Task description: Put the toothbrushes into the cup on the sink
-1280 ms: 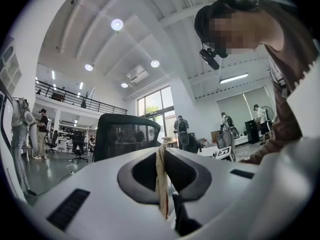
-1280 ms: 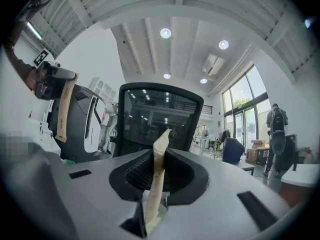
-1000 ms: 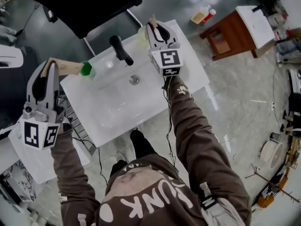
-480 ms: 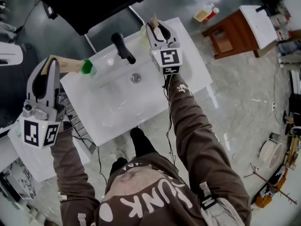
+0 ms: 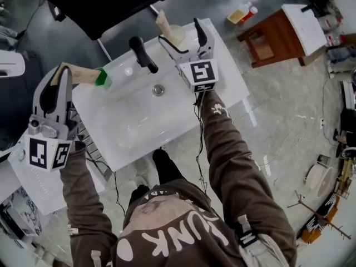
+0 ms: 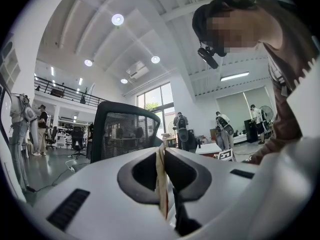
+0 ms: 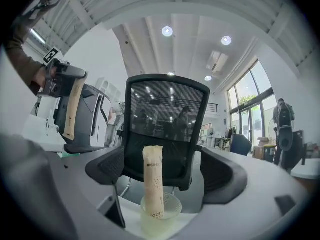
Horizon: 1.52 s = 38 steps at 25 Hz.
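Observation:
A white sink (image 5: 133, 127) holds a translucent cup (image 5: 176, 36) at its back edge. A tan wrapped toothbrush (image 5: 163, 22) stands in the cup. My right gripper (image 5: 179, 31) straddles the cup and its jaws are opening. In the right gripper view the wrapped toothbrush (image 7: 153, 181) rises from the cup (image 7: 162, 216) between the spread jaws of the right gripper (image 7: 162, 176), touching neither. My left gripper (image 5: 59, 74) hovers off the sink's left corner, shut on a second tan wrapped toothbrush (image 5: 83, 77) with a green end. The left gripper view shows that toothbrush's packet (image 6: 161, 184) pinched edge-on.
A black faucet (image 5: 143, 53) and a drain (image 5: 158, 89) sit mid-sink, left of the cup. A black office chair (image 5: 94, 4) stands behind the sink. A brown wooden side table (image 5: 275, 40) and a bottle (image 5: 240, 16) are on the floor to the right.
My right gripper has opened and let go of its wrapped toothbrush, which now stands in the cup. The left gripper has stayed where it was, still shut.

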Available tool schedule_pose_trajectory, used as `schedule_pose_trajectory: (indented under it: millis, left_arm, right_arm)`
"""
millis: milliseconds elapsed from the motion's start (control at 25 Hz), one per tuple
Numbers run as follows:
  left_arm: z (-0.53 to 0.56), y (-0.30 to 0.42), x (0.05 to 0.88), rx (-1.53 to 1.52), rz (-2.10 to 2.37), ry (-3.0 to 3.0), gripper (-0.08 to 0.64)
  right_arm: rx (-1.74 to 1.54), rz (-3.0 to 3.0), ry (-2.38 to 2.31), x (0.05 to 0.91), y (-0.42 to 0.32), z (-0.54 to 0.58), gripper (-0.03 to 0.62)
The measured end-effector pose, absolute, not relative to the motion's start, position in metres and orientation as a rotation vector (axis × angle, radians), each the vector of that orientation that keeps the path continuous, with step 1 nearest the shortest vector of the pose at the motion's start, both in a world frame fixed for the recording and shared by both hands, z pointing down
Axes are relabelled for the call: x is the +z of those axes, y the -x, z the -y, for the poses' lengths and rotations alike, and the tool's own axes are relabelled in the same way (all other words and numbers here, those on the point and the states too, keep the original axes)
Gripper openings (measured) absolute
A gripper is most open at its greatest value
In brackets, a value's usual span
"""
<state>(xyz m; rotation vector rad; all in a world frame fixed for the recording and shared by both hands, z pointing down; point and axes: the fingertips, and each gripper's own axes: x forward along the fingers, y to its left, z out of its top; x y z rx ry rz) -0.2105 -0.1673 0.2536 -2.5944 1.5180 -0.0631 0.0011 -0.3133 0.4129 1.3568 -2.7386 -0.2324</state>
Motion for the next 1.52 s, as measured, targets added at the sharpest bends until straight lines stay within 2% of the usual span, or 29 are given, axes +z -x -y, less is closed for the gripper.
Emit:
schedule_pose_trajectory:
  millis: [360, 880, 1400, 1480, 1520]
  left_arm:
    - [0.177, 0.214, 0.278, -0.077, -1.523, 2.593, 0.028]
    - [0.19, 0.222, 0.356, -0.131, -1.536, 2.613, 0.028]
    - [0.195, 0.227, 0.397, -0.172, -1.545, 2.602, 0.028]
    - [0.194, 0.226, 0.396, -0.166, -1.539, 2.596, 0.053]
    - [0.194, 0.226, 0.395, -0.153, -1.538, 2.593, 0.099]
  right_arm:
    - [-0.294, 2.776, -1.357, 0.381, -0.009, 0.298, 0.483]
    - [-0.422, 2.784, -1.351, 0.344, -0.032, 0.271, 0.483]
    - [-0.43, 2.804, -1.309, 0.34, -0.031, 0.252, 0.486]
    - [-0.427, 2.828, -1.325, 0.336, -0.029, 0.251, 0.488]
    - [-0.422, 2.835, -1.334, 0.335, -0.028, 0.251, 0.488]
